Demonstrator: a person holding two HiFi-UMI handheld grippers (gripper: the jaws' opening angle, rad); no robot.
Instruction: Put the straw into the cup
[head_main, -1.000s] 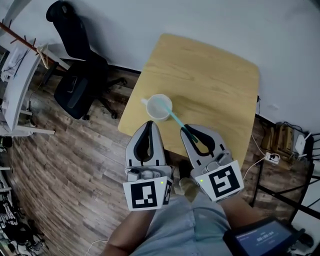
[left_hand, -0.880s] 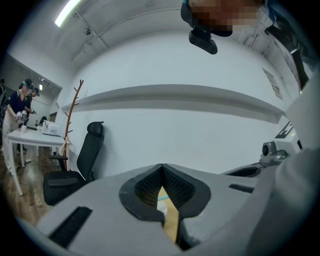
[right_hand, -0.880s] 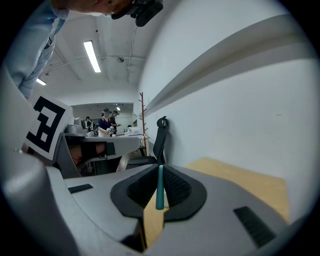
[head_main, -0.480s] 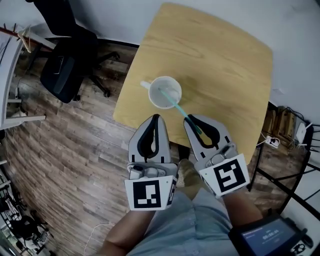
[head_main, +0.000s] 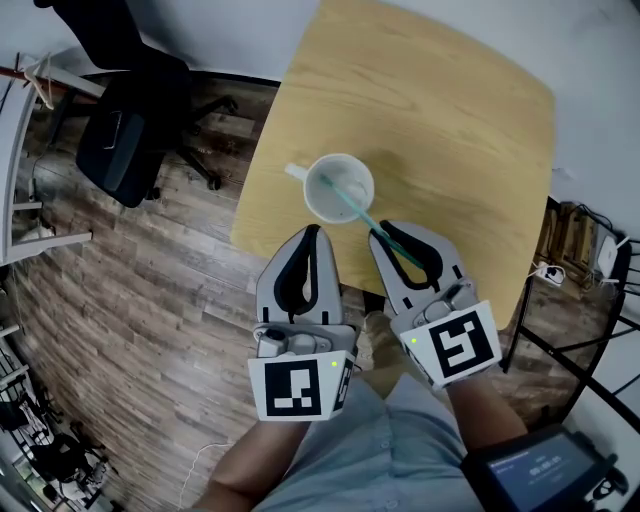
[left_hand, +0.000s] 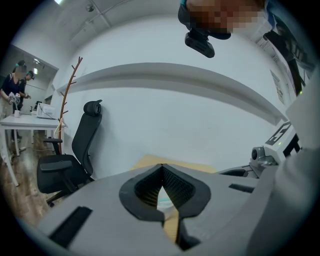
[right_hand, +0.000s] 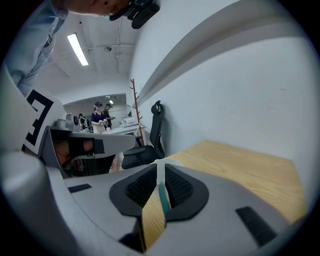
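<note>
A white cup (head_main: 338, 187) with a small handle stands near the front left corner of the light wooden table (head_main: 450, 120). A teal straw (head_main: 352, 207) slants from inside the cup back to my right gripper (head_main: 379, 233), which is shut on its upper part. In the right gripper view the straw (right_hand: 163, 198) lies pinched between the dark pads (right_hand: 179, 187). My left gripper (head_main: 310, 233) hovers just in front of the cup, shut and holding nothing. In the left gripper view its tips (left_hand: 162, 166) meet, with the table beyond them.
A black office chair (head_main: 125, 135) stands on the wooden floor (head_main: 150, 300) left of the table. Cables and a power strip (head_main: 575, 262) lie to the right by a black frame. People stand at a desk (right_hand: 102, 120) far off.
The straw's lower end has gone from the cup's right rim down into the cup. Both grippers stay close behind the cup, and the head view has shifted slightly.
</note>
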